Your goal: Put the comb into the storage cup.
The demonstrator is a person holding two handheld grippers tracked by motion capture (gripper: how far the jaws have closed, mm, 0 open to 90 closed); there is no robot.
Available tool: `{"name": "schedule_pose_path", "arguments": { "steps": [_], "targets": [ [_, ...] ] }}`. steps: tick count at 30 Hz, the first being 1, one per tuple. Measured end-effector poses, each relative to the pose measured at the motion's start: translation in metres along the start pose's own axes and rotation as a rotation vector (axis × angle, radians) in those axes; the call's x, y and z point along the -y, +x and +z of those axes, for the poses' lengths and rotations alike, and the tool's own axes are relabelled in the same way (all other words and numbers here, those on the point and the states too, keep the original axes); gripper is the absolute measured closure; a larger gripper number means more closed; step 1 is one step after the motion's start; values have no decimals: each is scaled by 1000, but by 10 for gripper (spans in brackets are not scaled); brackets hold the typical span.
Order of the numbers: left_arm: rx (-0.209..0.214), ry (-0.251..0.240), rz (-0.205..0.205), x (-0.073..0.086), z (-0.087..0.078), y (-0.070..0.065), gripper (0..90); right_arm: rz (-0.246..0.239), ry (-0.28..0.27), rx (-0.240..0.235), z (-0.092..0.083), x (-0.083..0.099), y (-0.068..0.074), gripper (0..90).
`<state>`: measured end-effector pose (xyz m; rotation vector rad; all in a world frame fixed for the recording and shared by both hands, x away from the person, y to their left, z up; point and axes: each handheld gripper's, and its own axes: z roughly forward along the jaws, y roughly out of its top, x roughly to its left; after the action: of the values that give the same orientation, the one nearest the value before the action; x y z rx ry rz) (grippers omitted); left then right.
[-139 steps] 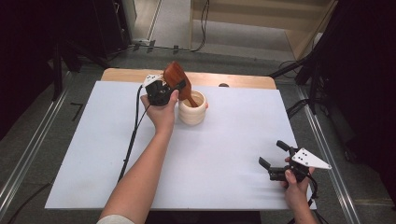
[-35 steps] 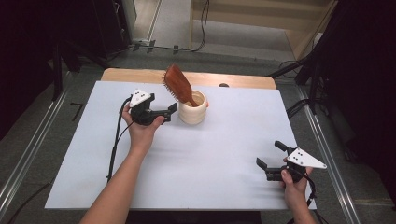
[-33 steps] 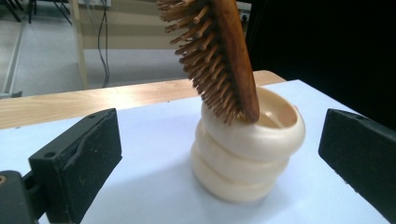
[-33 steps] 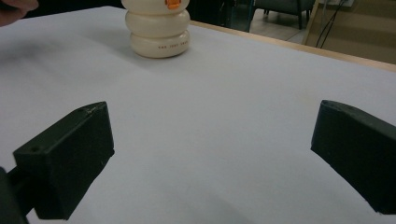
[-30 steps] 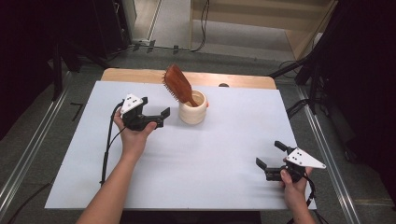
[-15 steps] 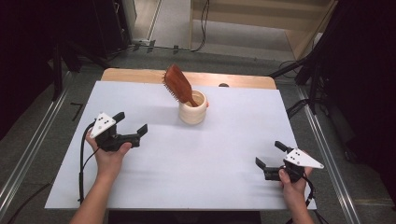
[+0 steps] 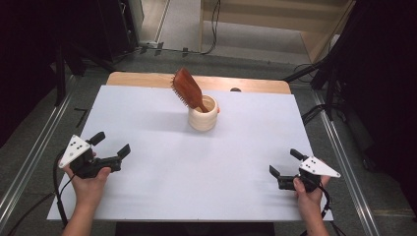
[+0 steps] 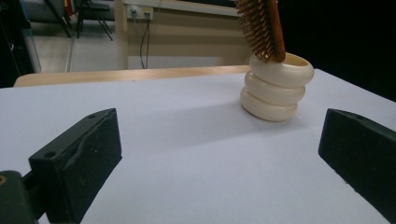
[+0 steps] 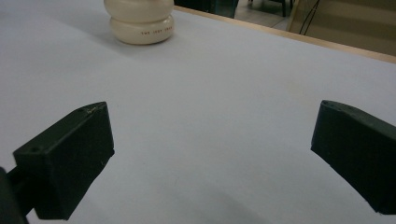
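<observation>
A cream ribbed cup (image 7: 203, 115) stands at the back middle of the white sheet, and a brown wooden hairbrush (image 7: 187, 88) leans in it, bristle head up and tilted left. My left gripper (image 7: 111, 144) rests open near the front left, far from the cup, with nothing between its jaws. Its own view shows the cup (image 8: 275, 91) and the hairbrush bristles (image 8: 259, 25) ahead to the right. At the front right my right gripper (image 7: 284, 163) is open and holds nothing. The cup's base (image 9: 140, 21) appears at the top of the right gripper view.
The white sheet (image 7: 147, 118) covers a wooden table whose bare edge (image 7: 142, 78) runs along the back. Metal rails (image 7: 34, 152) flank both sides. Cables (image 7: 314, 110) lie on the floor to the right and behind.
My left gripper has let go of the hairbrush in the cup and drawn back to the front left, open. The right gripper has barely moved.
</observation>
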<state>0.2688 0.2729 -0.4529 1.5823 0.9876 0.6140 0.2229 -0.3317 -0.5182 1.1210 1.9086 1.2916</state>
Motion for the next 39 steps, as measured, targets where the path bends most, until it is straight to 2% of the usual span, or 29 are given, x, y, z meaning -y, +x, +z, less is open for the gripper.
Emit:
{"name": "schedule_pose_path", "arguments": {
  "steps": [8, 13, 21, 30, 36, 39],
  "targets": [
    [-12, 3, -12, 10, -25, 8, 0, -11, 2, -6, 1, 0, 0, 0],
    [-19, 7, 4, 14, -37, 10, 0, -24, 7, -9, 1, 0, 2, 0],
    [-53, 31, -7, 25, -55, 20, 0, -25, -5, -23, 0, 0, 1, 0],
    [-76, 88, 7, 39, -62, 31, 0, -30, -1, -29, 0, 0, 2, 0],
    [-82, 84, -21, 41, -68, 40, 0, -30, 0, -28, -1, 0, 1, 0],
    [-88, 84, -17, 42, -69, 42, 0, -31, 1, -30, 0, 0, 1, 0]
  ]
}}
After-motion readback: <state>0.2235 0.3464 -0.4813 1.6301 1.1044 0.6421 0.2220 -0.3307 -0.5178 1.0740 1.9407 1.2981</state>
